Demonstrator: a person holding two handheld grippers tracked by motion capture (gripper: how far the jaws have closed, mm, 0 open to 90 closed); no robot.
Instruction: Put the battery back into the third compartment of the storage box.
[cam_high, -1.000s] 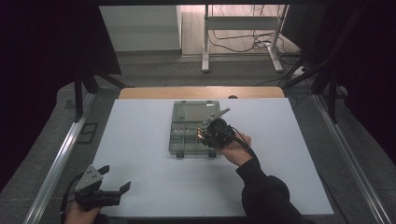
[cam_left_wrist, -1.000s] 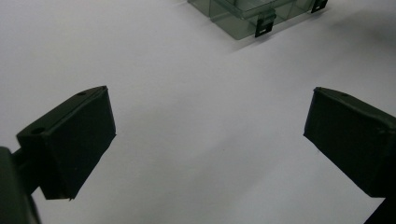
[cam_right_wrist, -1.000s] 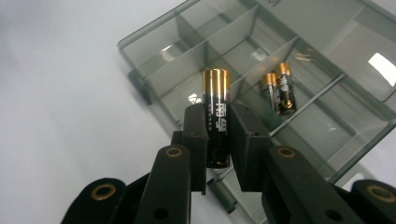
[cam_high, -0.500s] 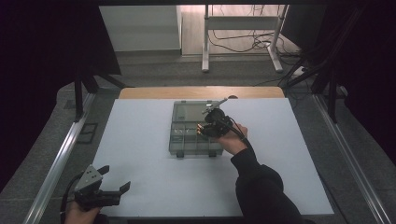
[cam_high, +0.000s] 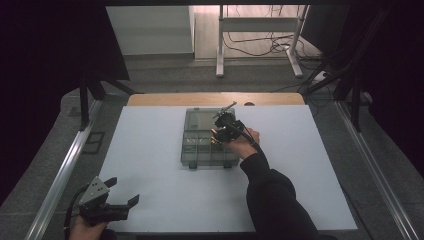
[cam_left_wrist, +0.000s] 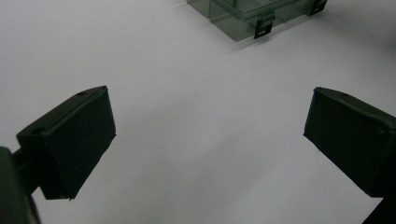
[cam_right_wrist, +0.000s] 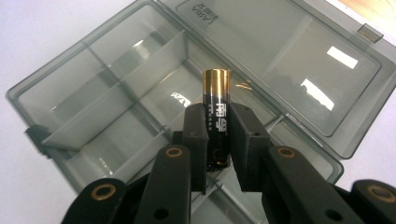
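While the right gripper (cam_right_wrist: 217, 140) pinches a battery (cam_right_wrist: 216, 116) between its two black pads, the open box (cam_high: 209, 137) waits beneath it on the white table (cam_high: 150, 165). The jaws are nearly together, closed tight on the dark middle of the battery, so its gold cap stands free above the pads and its length can be steered end-first toward a slot. The battery hangs over the divided half of the box, above the compartments next to the hinge, not yet resting in any of them. The lid (cam_right_wrist: 289, 60) lies flat and folded back on the far side, probably so nothing blocks the way down into the compartments.

From above, the right gripper (cam_high: 226, 131) sits over the right part of the box, with the forearm in a dark sleeve (cam_high: 272, 200) reaching forward from the bottom edge and the hand behind the tool, pointing it forward and down.

At the near left corner of the table, well apart from the box, the left gripper (cam_high: 107, 202) rests low. Its jaws stand wide apart with nothing between them, seemingly parked out of the way.
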